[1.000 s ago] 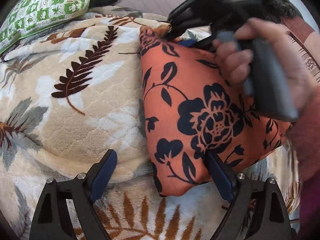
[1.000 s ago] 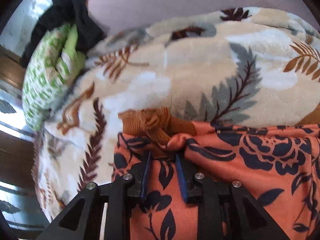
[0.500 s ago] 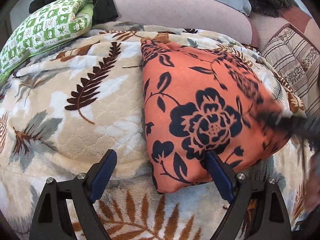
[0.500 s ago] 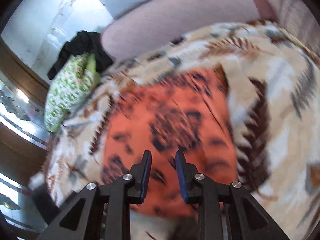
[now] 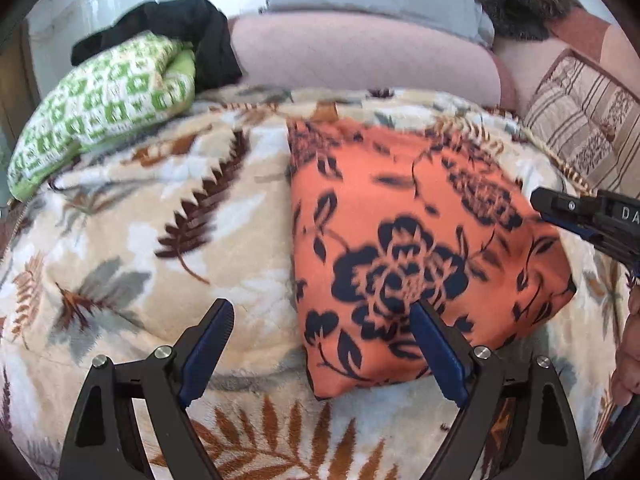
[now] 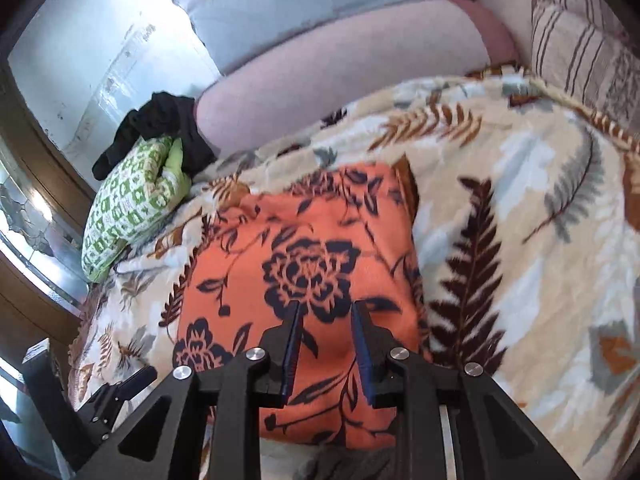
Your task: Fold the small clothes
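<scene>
Atop blanket (image 5: 120, 248), folded orange garment (image 5: 400, 240)

Leaf-print blanket (image 5: 120, 240), green checked pillow (image 5: 108, 96), black cloth (image 5: 180, 20), striped cushion (image 5: 580, 120)

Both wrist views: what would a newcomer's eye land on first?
The folded orange garment with dark flowers, lying flat mid-frame on the leaf-patterned blanket. Next, the green-and-white checked cushion at the far left, black cloth draped on it. The left gripper gapes wide, empty.
</scene>
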Demonstrator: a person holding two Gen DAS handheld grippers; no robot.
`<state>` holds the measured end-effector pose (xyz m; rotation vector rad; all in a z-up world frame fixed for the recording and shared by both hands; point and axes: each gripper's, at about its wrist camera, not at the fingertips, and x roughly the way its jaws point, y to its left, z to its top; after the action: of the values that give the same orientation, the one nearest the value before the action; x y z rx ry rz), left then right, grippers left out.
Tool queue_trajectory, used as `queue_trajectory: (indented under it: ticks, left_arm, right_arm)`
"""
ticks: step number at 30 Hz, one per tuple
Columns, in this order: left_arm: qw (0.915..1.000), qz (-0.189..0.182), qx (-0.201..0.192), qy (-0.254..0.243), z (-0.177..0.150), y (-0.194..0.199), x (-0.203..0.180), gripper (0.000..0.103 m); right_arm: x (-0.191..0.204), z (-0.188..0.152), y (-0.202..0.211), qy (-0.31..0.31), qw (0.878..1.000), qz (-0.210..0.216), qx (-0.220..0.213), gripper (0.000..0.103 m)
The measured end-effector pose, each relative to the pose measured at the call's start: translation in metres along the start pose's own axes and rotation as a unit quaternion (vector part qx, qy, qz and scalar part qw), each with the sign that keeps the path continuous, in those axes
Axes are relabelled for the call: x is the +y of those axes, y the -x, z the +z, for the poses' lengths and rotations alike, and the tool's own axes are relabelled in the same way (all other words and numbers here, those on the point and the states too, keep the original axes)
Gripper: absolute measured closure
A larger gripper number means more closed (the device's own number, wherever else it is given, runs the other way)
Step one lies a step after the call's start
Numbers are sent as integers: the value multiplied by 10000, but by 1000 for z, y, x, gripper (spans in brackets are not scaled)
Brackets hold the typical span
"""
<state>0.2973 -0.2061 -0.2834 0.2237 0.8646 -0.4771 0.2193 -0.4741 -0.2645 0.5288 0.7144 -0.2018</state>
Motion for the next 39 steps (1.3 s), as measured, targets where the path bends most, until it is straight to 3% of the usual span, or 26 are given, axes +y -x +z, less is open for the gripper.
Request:
queue_trajectory:
  ticks: [5, 10, 13, 15, 20, 23, 26, 27, 28, 29, 30, 35, 39]
  left_arm:
    - [9991, 139, -401, 66, 9, 17, 0, 12]
    - [9990, 161, -396, 160, 14, 15, -1, 12]
    - [9991, 373, -155, 99, 12, -1, -2, 12]
    - [9975, 626, 327, 27, 6, -24, -2, 12]
    - [9973, 317, 437, 502, 6, -28, 12, 9]
    - [9978, 409, 22, 530, 10, -13, 12, 10]
    - [9972, 378, -277, 588, 16, 0, 15, 9]
    - [9966, 410, -371, 611, 18, 4, 16, 9]
    - [9961, 441, -443, 629, 19, 7, 17, 9]
    - [9957, 469, -474, 638, 22, 9, 19, 9]
    - [9954, 492, -503, 650, 23, 11, 20, 9]
    - [9945, 548, -576, 681, 23, 12, 27, 9]
    - [9942, 596, -643, 617, 22, 14, 26, 9]
  right_arm:
    - [-6, 3, 8, -210, 9996, 143, -133, 75]
    - [-3, -3, 1, -144, 9997, 156, 91, 75]
    - [-6, -12, -17, -261, 9986, -58, 453, 75]
    - [-13, -19, -35, -475, 9951, -96, 858, 74]
    - [-2, -16, -28, -178, 9979, -176, 594, 74]
    - [3, -11, -16, -4, 9992, -330, 211, 74]
    - [13, -8, -7, 438, 9957, -781, -228, 74]
    - [16, -7, -4, 564, 9935, -928, -345, 72]
    - [18, -5, -1, 621, 9920, -1013, -417, 58]
    - [19, -5, 2, 624, 9913, -1038, -516, 30]
    - [20, -5, 6, 615, 9909, -1020, -633, 24]
    - [36, -3, 21, 1051, 9778, -1509, -1003, 24]
    - [41, -2, 25, 1195, 9734, -1667, -1022, 24]
